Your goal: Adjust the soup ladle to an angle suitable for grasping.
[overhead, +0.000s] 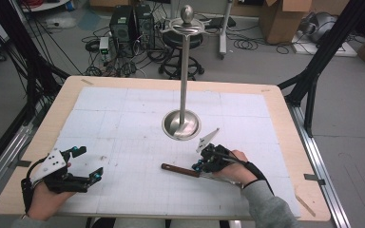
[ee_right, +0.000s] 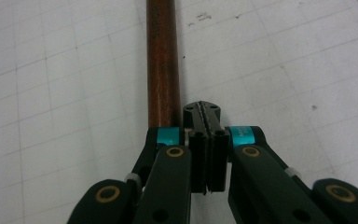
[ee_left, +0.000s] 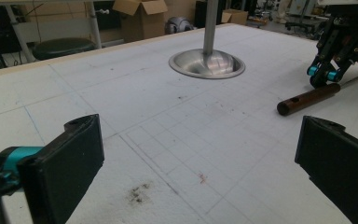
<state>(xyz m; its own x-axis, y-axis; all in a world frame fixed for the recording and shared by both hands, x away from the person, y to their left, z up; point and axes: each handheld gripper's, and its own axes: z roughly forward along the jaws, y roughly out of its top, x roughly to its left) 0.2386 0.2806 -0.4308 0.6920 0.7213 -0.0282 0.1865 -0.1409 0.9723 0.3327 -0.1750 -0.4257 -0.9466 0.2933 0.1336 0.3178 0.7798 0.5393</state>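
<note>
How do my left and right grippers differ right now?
The left gripper has its jaws wide apart over bare white board; the right gripper has its jaws pressed shut. The left is clear of everything; the right sits against the brown wooden handle lying on the board. Both are black with teal fittings.

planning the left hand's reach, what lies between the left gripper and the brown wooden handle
Nothing: in the left gripper view, bare white gridded mat runs from the open left gripper to the wooden handle.

No legible text or labels anywhere
</note>
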